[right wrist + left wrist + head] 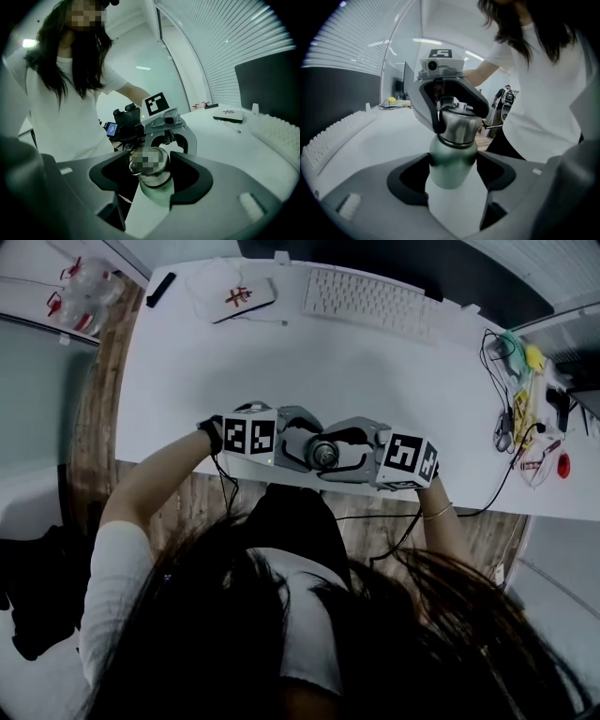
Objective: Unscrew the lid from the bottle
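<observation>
A green metal bottle (453, 164) with a steel lid (459, 124) stands at the white table's (375, 381) front edge, right in front of the person. My left gripper (453, 171) is shut on the green body, its dark pads pressed on both sides. My right gripper (151, 171) faces it from the other side and is shut on the lid (150, 164). From above, in the head view, the left gripper (291, 448) and right gripper (352, 456) meet around the lid (324, 454). The bottle's base is hidden.
A white keyboard (370, 301) lies at the table's far edge, with a white box (234, 296) and a black remote (160, 289) to its left. Cables and small tools (525, 399) crowd the right end. The person's torso is close behind the grippers.
</observation>
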`<state>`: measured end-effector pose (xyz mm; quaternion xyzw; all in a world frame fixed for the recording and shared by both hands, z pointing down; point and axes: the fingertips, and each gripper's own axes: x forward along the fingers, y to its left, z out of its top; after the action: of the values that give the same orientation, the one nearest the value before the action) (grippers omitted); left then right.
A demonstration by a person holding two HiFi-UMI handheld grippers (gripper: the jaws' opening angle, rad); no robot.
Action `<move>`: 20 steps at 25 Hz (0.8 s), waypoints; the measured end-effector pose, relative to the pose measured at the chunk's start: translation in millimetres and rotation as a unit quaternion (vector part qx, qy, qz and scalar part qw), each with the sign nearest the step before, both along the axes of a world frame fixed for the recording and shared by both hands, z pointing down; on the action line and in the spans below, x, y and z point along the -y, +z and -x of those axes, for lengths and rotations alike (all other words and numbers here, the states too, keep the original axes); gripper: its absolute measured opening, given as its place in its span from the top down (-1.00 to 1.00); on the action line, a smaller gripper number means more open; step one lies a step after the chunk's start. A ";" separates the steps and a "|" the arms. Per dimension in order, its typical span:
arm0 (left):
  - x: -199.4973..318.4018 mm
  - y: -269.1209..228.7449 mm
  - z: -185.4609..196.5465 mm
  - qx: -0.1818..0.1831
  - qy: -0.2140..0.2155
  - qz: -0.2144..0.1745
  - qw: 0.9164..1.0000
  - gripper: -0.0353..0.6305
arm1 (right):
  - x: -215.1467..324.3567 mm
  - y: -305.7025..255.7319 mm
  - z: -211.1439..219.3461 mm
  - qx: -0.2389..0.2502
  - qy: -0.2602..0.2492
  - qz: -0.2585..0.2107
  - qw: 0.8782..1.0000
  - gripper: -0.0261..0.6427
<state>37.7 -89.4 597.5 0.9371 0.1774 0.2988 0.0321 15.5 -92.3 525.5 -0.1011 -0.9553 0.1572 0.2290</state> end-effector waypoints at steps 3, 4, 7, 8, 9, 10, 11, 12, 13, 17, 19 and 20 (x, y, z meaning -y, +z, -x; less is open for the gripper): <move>-0.6 0.5 -0.5 -0.007 -0.015 -0.003 1.000 -0.22 | 0.5 -0.6 0.6 0.004 0.035 0.003 0.999 0.14; -1.0 0.8 -0.6 -0.010 -0.023 -0.004 1.000 -0.22 | 0.6 -1.0 0.6 0.006 0.055 0.004 0.998 0.14; -1.5 1.7 -1.4 -0.018 -0.054 -0.005 0.998 -0.22 | 3.3 -6.4 -1.8 0.018 0.124 0.002 0.992 0.14; -1.6 1.7 -1.6 -0.021 -0.068 -0.004 0.997 -0.22 | 5.4 -10.4 -3.4 0.027 0.152 -0.001 0.988 0.14; -1.5 1.8 -1.8 -0.024 -0.083 -0.003 0.996 -0.22 | 7.9 -14.8 -5.4 0.036 0.183 -0.005 0.983 0.14; -1.4 2.1 -2.1 -0.027 -0.100 -0.002 0.995 -0.22 | 10.4 -18.9 -7.8 0.043 0.214 -0.011 0.976 0.14; -1.2 2.4 -2.5 -0.030 -0.118 -0.002 0.993 -0.22 | 12.4 -22.2 -10.6 0.050 0.247 -0.017 0.968 0.14; -0.9 2.8 -2.9 -0.033 -0.137 -0.003 0.990 -0.22 | 13.8 -24.5 -13.4 0.054 0.280 -0.023 0.958 0.14; -0.8 3.0 -3.4 -0.035 -0.155 -0.004 0.987 -0.22 | 14.5 -25.5 -16.2 0.057 0.312 -0.027 0.948 0.14; -3.3 3.5 -5.1 -0.047 -0.217 -0.006 0.975 -0.22 | 9.4 -19.9 -24.2 0.060 0.420 -0.028 0.905 0.14; -3.3 3.0 -5.7 -0.050 -0.240 -0.006 0.969 -0.22 | 6.7 -14.7 -23.7 0.056 0.453 -0.032 0.889 0.14; -3.0 2.6 -6.1 -0.051 -0.252 -0.007 0.966 -0.21 | 6.1 -12.2 -23.0 0.051 0.466 -0.036 0.883 0.14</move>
<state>43.8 -86.4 600.1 0.9658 -0.0650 0.2339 0.0906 38.5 -98.4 513.3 0.3559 -0.9076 0.2062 0.0836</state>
